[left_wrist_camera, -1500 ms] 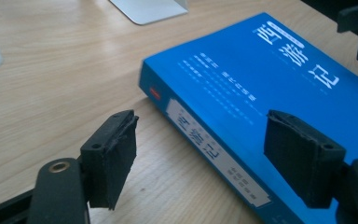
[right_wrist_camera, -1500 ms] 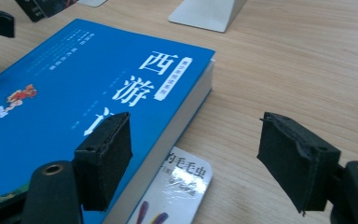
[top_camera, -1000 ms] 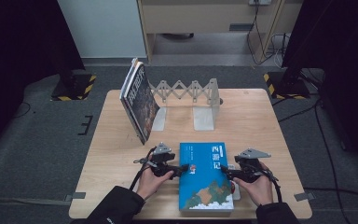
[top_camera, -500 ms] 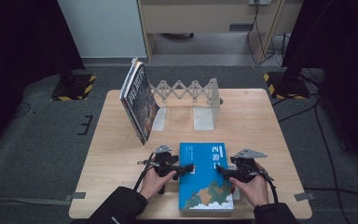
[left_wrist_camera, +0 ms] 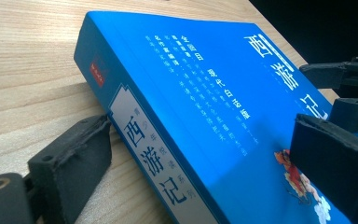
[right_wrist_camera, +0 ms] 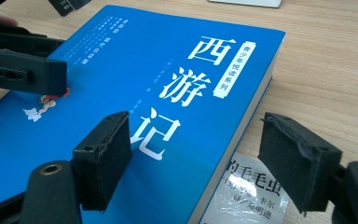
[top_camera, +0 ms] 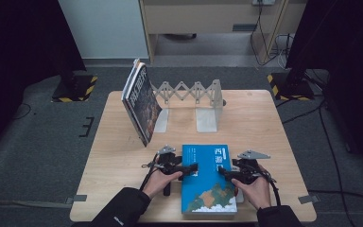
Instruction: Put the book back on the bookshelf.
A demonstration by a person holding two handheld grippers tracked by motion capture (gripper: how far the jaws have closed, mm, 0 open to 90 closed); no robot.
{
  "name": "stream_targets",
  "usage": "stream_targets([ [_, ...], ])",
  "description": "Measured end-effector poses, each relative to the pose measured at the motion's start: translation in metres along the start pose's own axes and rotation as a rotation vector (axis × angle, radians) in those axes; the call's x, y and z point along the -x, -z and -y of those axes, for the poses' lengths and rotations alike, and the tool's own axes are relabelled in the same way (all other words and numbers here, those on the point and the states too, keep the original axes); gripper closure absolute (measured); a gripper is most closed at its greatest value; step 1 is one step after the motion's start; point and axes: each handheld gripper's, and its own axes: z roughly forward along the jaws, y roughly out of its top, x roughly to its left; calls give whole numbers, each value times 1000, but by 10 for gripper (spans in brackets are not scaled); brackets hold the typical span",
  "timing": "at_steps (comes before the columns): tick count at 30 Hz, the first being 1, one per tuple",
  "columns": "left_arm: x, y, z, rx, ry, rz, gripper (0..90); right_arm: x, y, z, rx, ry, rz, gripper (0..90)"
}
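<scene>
A thick blue paperback [top_camera: 208, 179] lies flat near the table's [top_camera: 274, 132] near edge. The left gripper [top_camera: 185, 169] straddles its spine, the right gripper [top_camera: 225, 172] its page edge; both stand apart, unclamped. The glossy cover looks slippery, so pinching the stiff spine seems safest.

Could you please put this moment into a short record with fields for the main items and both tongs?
work surface: wooden table
main item: blue book lying flat near the front edge, another thin book under its right side
left tongs: open, jaws have just been opening, astride the book's spine edge
right tongs: open, astride the opposite edge
also on table: dark book leaning upright at the left end of an expandable bookend rack
</scene>
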Motion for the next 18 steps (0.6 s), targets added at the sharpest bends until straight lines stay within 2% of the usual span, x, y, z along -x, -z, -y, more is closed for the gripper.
stream_targets([
  [6, -4, -1, -2, 16, 28, 11, 62, 2, -2, -1, 3, -4, -8, 247],
  [11, -4, -1, -3, 13, 21, -2, 81, 2, -3, -1, 1, -13, -14, 251],
  [18, -5, 4, -5, -28, 66, 12, 148, 2, -2, -1, -6, -19, -22, 275],
])
